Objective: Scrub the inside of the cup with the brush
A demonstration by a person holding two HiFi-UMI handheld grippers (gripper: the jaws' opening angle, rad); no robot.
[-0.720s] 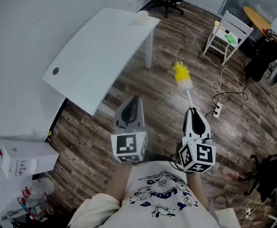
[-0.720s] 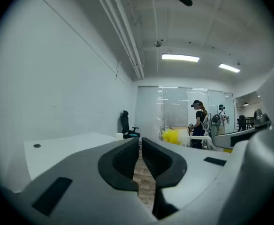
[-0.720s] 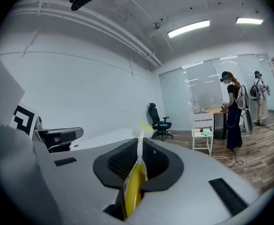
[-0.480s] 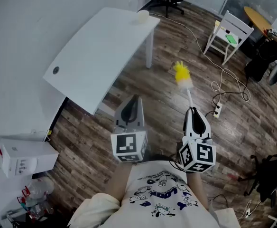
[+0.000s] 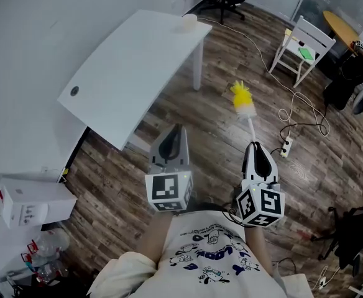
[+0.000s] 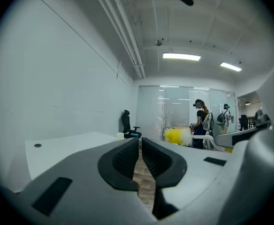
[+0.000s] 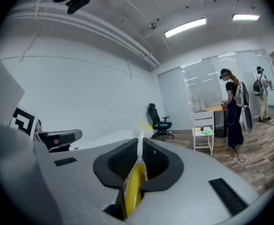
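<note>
Right gripper (image 5: 255,146) is pinching the brush (image 5: 243,102) handle, bristles pointing forward. Left gripper (image 5: 174,130) is sitting pressed together, empty. Cup (image 5: 188,21) is standing on the table (image 5: 125,73) far corner, well ahead, left-gripper side.

A white table (image 5: 128,73) stands on a wood-plank floor (image 5: 188,113), with 1 pale cup (image 5: 189,21) at the table's far corner and cables (image 5: 281,112) right of it.
</note>
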